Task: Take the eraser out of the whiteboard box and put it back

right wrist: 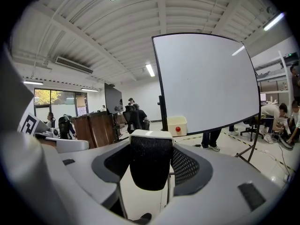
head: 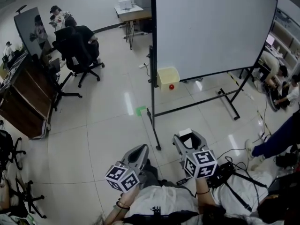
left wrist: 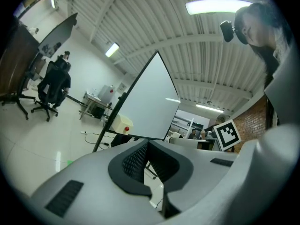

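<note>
A pale yellow whiteboard box (head: 168, 77) with a red dot hangs at the lower left corner of the whiteboard (head: 211, 27), a few steps ahead of me. The box (right wrist: 177, 124) is also visible in the right gripper view, and again (left wrist: 123, 123) in the left gripper view. My right gripper (head: 189, 138) is shut on the eraser (right wrist: 151, 161), a black felt block with a white top, held well short of the box. My left gripper (head: 137, 154) is beside it, jaws together and empty; its tips (left wrist: 147, 143) meet in a point.
The whiteboard's black stand legs (head: 197, 108) spread across the tiled floor in front of me. Black office chairs (head: 77, 50) and a brown desk (head: 26, 102) stand at the left. A person (head: 276, 139) stands at the right, with cables and a tripod (head: 234, 177) near my feet.
</note>
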Demonstrator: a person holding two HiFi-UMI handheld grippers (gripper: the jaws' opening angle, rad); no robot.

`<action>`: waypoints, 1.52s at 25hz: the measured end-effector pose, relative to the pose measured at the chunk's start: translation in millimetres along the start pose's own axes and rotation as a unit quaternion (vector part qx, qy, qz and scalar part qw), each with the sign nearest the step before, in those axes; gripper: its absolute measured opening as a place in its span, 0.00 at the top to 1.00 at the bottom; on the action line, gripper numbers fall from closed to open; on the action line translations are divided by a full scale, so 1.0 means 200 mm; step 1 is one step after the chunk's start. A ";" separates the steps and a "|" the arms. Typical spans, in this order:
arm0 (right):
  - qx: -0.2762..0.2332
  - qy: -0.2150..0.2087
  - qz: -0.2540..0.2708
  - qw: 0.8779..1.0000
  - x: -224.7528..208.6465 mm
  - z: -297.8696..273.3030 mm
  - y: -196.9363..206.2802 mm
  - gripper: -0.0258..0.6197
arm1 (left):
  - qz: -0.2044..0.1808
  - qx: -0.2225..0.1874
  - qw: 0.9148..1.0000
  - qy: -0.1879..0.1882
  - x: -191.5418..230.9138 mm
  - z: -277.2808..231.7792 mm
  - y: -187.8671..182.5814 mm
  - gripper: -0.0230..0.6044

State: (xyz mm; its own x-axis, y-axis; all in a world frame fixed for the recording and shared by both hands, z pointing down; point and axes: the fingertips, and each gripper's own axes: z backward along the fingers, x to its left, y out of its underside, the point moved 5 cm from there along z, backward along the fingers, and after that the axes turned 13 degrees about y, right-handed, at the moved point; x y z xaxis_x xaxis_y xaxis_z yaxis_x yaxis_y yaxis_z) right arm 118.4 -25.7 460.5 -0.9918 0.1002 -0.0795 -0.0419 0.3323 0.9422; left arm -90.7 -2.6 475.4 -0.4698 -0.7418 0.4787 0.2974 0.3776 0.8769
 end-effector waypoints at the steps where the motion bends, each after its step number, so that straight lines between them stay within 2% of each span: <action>1: 0.000 0.002 -0.001 1.000 -0.01 0.01 0.00 0.54 | -0.002 0.000 1.000 0.004 -0.01 -0.01 0.00 0.99; 5: 0.001 0.010 -0.003 1.000 -0.04 0.02 0.01 0.54 | 0.003 -0.022 1.000 0.007 -0.02 -0.05 -0.01 0.99; 13: -0.003 0.021 -0.009 1.000 -0.10 0.04 0.00 0.54 | 0.002 -0.009 1.000 0.018 -0.03 -0.13 0.00 0.99; 27: -0.006 0.016 -0.011 1.000 -0.16 -0.06 -0.04 0.54 | 0.008 -0.014 1.000 -0.008 0.07 -0.17 -0.02 0.99; 33: -0.018 0.010 0.000 1.000 -0.15 -0.29 -0.21 0.54 | 0.018 -0.034 0.998 -0.039 0.24 -0.14 -0.13 0.99; 38: -0.042 0.010 0.015 0.999 -0.14 -0.54 -0.42 0.54 | 0.009 -0.044 0.998 -0.039 0.41 -0.21 -0.27 0.99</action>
State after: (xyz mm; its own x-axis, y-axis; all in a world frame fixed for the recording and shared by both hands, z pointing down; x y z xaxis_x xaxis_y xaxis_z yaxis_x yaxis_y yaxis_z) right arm 136.7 -158.0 417.8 -0.9949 0.0896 -0.0459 -0.0223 0.2487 0.9683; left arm -110.4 -107.8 465.0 -0.5259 -0.6891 0.4987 0.3760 0.3375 0.8629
